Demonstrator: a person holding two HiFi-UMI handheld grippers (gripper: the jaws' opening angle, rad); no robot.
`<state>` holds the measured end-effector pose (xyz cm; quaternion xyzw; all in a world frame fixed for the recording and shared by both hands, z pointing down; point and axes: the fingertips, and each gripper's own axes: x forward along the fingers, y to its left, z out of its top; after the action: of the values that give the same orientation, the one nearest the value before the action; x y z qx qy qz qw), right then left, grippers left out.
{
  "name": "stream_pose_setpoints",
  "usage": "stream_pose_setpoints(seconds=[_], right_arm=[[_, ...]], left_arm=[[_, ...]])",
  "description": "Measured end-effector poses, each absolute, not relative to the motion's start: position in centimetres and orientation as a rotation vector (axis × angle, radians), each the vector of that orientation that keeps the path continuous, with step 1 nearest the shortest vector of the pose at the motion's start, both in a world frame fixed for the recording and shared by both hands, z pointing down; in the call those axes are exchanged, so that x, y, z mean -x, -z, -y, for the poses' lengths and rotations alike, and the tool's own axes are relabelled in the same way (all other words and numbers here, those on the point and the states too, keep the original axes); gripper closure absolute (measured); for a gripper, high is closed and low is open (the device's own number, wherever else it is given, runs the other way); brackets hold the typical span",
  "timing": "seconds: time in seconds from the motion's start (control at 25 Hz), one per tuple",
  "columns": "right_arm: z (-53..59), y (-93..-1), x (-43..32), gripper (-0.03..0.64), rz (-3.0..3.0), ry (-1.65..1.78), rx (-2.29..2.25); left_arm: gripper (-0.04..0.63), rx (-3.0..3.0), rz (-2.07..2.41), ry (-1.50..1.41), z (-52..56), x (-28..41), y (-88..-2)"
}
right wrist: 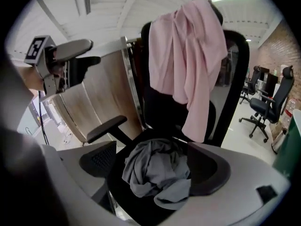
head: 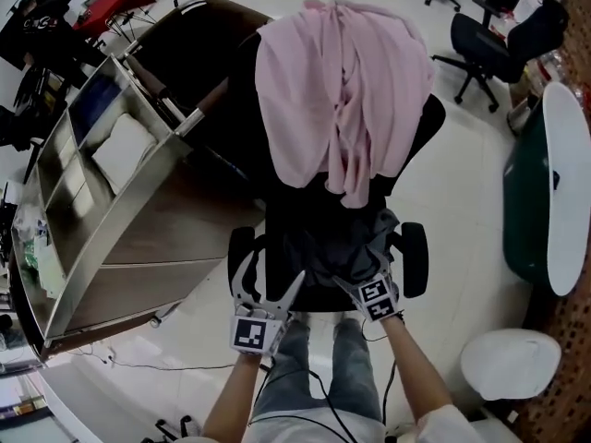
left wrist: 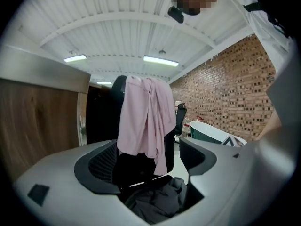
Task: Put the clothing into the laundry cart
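Note:
A pink garment (head: 342,90) (left wrist: 146,121) (right wrist: 188,65) hangs over the backrest of a black office chair (head: 420,257). On the seat lies a crumpled grey garment (head: 343,238) (right wrist: 157,173) (left wrist: 157,201). My right gripper (head: 369,273) (right wrist: 155,168) is open at the seat's front edge, its jaws on either side of the grey garment without pressing it. My left gripper (head: 268,282) (left wrist: 146,168) is also open, just left of it at the seat front, holding nothing. The laundry cart (head: 120,220) (right wrist: 103,93), wood-sided with a metal frame, stands left of the chair.
More office chairs (head: 480,44) stand at the far right. A green and white tub (head: 545,183) is along the right side, with a white round object (head: 512,363) near it. The chair's armrests (right wrist: 106,126) flank the seat. A red table (head: 115,3) is far left.

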<state>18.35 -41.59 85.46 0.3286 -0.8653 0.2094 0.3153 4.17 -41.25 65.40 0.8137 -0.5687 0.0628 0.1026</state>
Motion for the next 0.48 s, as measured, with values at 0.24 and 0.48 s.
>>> stream_pose_setpoints(seconds=[0.24,0.48], right_arm=[[44.3,-98.8,-17.0,-0.015,2.099,-0.646,-0.868],[46.2,-109.2,-15.8,-0.017,1.94,-0.724,-0.91]], left_arm=[[0.19,-2.353,1.642,-0.225,41.1,-2.6,-72.1],[0.192,-2.3,1.595,-0.283,40.3,-1.6,-75.8]])
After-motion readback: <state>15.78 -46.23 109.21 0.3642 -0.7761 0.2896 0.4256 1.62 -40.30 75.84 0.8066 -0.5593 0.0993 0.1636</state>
